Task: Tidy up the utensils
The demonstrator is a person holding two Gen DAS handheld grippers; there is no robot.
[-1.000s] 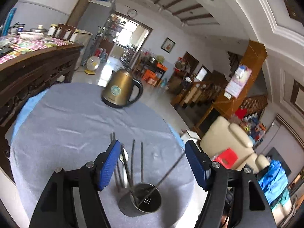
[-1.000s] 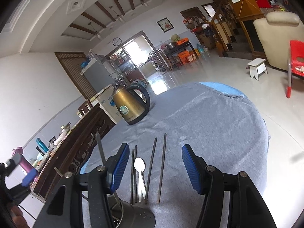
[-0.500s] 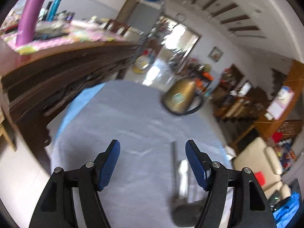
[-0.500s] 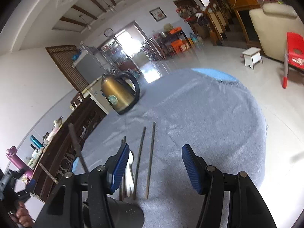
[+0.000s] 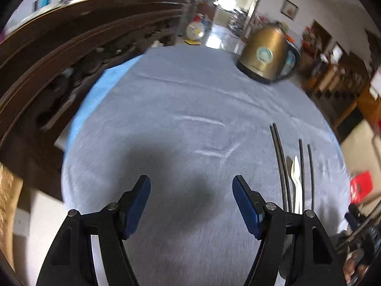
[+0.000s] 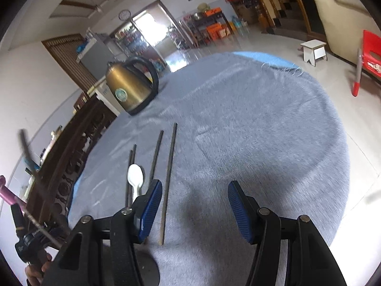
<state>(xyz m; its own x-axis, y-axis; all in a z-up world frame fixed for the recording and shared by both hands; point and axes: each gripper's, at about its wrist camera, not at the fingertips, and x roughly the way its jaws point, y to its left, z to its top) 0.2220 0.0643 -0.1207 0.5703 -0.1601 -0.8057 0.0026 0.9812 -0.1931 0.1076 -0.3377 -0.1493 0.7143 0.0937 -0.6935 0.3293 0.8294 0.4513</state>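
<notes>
Chopsticks point(image 6: 170, 166) and a spoon point(image 6: 135, 175) are laid on the grey cloth point(image 6: 262, 131).
Both the left gripper point(image 5: 191, 190) and right gripper point(image 6: 195, 195) are held released, nothing grasped.

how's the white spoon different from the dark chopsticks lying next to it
The spoon is white, the chopsticks dark. The spoon widens into an oval bowl; the chopsticks are thin straight rods all along. The spoon looks shorter: the chopsticks' far tips reach further toward the kettle than its bowl. Both lie flat on the grey cloth, roughly parallel, and neither open gripper holds them.
</notes>
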